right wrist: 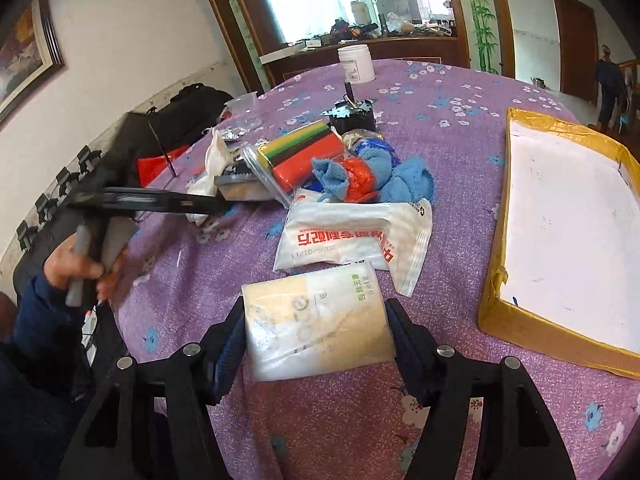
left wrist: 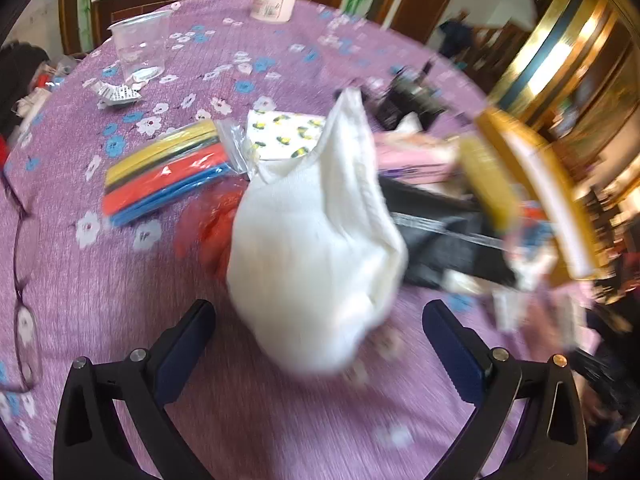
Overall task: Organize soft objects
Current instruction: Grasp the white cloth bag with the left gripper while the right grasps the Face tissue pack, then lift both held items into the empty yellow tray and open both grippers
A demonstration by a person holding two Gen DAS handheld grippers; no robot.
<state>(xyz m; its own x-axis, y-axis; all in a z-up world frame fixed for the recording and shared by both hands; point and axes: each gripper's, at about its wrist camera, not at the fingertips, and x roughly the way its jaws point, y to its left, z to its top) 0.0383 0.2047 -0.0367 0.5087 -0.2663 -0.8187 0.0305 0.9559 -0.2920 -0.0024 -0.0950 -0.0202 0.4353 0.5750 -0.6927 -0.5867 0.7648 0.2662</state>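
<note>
Two soft items are seen at the claws. A beige packet [right wrist: 320,320] is gripped between the fingers of the right claw [right wrist: 316,344], low over the near edge of the purple flowered worktop [right wrist: 448,152]. A white cloth [left wrist: 316,248], blurred, is seen just ahead of the left claw [left wrist: 320,336], whose fingers are spread wide apart and hold nothing; whether the cloth rests on the worktop cannot be told. Beyond the packet a white printed pouch [right wrist: 356,236] is laid flat, with a blue towel [right wrist: 396,176] bunched around something red behind it. A bag of coloured foam strips [left wrist: 164,172] is lying beside these. A yellow-taped box [right wrist: 568,232] is set open at the right.
</note>
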